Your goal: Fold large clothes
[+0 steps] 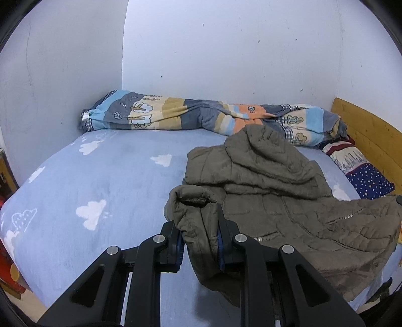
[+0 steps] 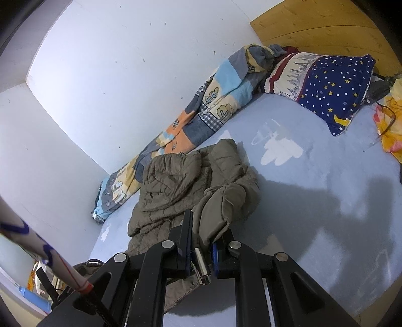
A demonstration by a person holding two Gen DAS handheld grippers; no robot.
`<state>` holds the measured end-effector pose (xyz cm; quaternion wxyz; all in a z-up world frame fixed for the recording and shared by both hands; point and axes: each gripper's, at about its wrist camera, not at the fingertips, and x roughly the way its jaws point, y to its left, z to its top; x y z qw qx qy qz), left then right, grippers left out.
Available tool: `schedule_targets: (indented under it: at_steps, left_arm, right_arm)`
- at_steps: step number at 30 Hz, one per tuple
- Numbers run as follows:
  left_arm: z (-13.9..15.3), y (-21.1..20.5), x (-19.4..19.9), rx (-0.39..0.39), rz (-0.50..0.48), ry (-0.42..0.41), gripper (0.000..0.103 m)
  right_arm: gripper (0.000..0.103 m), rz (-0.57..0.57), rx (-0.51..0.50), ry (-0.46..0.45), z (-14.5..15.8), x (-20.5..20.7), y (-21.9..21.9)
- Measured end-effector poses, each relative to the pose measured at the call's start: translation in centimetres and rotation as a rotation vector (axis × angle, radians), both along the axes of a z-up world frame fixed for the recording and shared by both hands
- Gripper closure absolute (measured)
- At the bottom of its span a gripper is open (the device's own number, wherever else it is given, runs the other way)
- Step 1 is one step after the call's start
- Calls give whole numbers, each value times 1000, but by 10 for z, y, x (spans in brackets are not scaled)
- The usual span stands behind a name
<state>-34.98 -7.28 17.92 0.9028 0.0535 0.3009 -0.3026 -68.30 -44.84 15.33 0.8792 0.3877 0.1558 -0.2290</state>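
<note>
1. Left wrist view: the left tongs are clamped on a bunched fold of the olive quilted jacket, padding squeezed between the blue pads.
2. Right wrist view: the right tongs stand narrow, gripping the jacket at its edge; a metal zipper pull hangs between the pads.
3. Jacket lies crumpled on the light blue cloud-print bed sheet, partly lifted at both gripped points.
4. Rolled patterned blanket lies along the white wall, touching the jacket's far end.
5. Star-print pillow rests by the wooden headboard, well apart from the jacket.
</note>
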Motion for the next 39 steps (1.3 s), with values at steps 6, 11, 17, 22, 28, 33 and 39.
schedule_targets:
  at_steps: [6, 11, 17, 22, 28, 33, 39]
  left_arm:
    - [13, -9, 18, -18, 2, 8, 83]
    - [22, -17, 34, -37, 14, 12, 83]
    - [32, -31, 54, -44, 17, 17, 83]
    - [41, -49, 82, -61, 18, 55, 83]
    - [46, -78, 123, -59, 17, 87, 81]
    - [44, -110, 163, -51, 18, 124, 78]
    - [38, -144, 216, -43, 40, 147, 65]
  right_arm:
    - [91, 10, -20, -11, 17, 15, -11]
    - [91, 20, -45, -15, 34, 34, -21]
    - [91, 28, -44, -26, 45, 54, -39]
    - [91, 34, -56, -17, 54, 77, -54]
    - [91, 42, -82, 13, 65, 116, -80]
    - [91, 46, -100, 52, 70, 159, -108]
    - [91, 24, -71, 110, 59, 214, -151]
